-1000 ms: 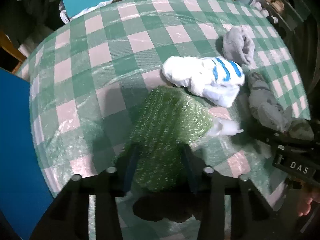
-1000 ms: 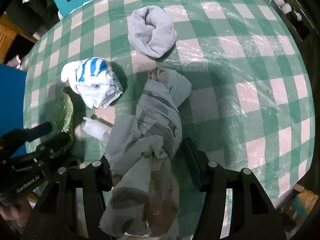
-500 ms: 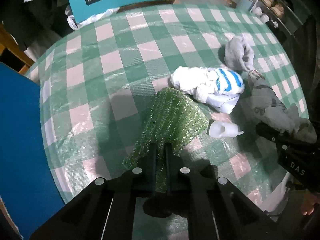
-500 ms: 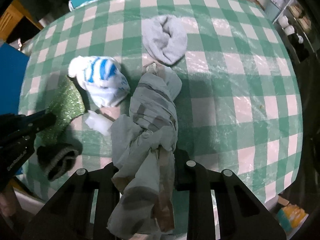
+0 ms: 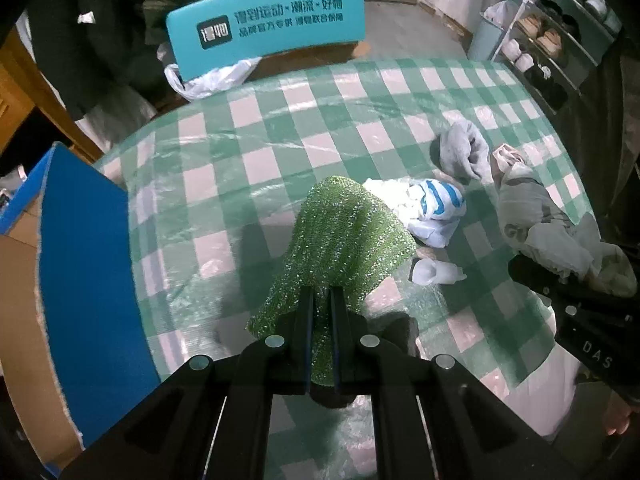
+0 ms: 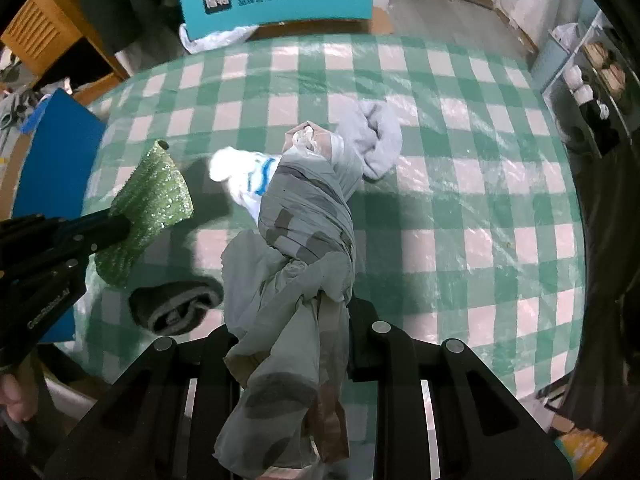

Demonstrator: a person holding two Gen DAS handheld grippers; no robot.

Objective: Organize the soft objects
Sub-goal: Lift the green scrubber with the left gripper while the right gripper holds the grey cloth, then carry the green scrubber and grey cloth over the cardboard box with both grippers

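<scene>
Both grippers have closed and risen off the checked tablecloth: the left gripper lifting the green glitter cloth, the right gripper the grey camouflage bundle.

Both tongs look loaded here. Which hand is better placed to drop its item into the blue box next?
Left. The left tongs grip the green cloth right beside the blue box; the right tongs hold the grey bundle farther away.
</scene>
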